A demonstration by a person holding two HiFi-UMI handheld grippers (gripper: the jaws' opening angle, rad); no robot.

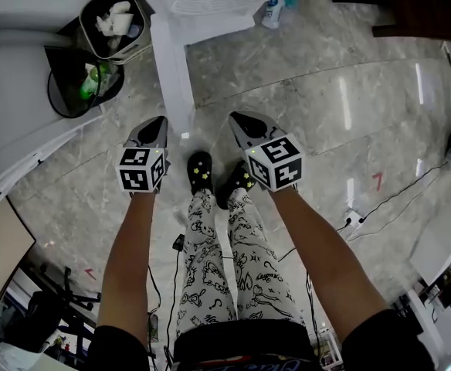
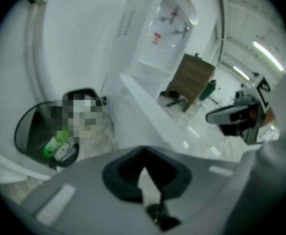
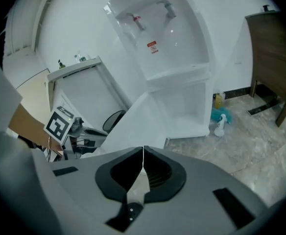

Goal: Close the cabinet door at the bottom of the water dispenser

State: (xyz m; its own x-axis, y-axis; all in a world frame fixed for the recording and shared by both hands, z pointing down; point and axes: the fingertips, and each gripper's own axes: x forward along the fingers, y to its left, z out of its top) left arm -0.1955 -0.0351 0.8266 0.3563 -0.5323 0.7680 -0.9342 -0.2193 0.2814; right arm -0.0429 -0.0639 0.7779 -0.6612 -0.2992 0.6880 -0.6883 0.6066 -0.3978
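Note:
The white water dispenser (image 3: pixel 167 38) stands ahead, its bottom cabinet (image 3: pixel 194 106) open. The cabinet door (image 1: pixel 173 76) swings out toward me, edge-on in the head view; it also shows as a white panel, the door (image 2: pixel 148 116), (image 3: pixel 128 126). My left gripper (image 1: pixel 157 124) hovers just left of the door's free end, jaws together on nothing. My right gripper (image 1: pixel 238 119) hangs right of the door, a short gap away, also shut and empty. In their own views the left gripper (image 2: pixel 143 152) and right gripper (image 3: pixel 143 148) show closed tips.
Two waste bins (image 1: pixel 113 22), (image 1: pixel 83 87) stand left of the door. A spray bottle (image 1: pixel 272 10) lies by the dispenser's right foot. A brown wooden cabinet (image 3: pixel 275 58) is further right. Cables (image 1: pixel 380 203) cross the marble floor. My feet in black clogs (image 1: pixel 201 172) are below.

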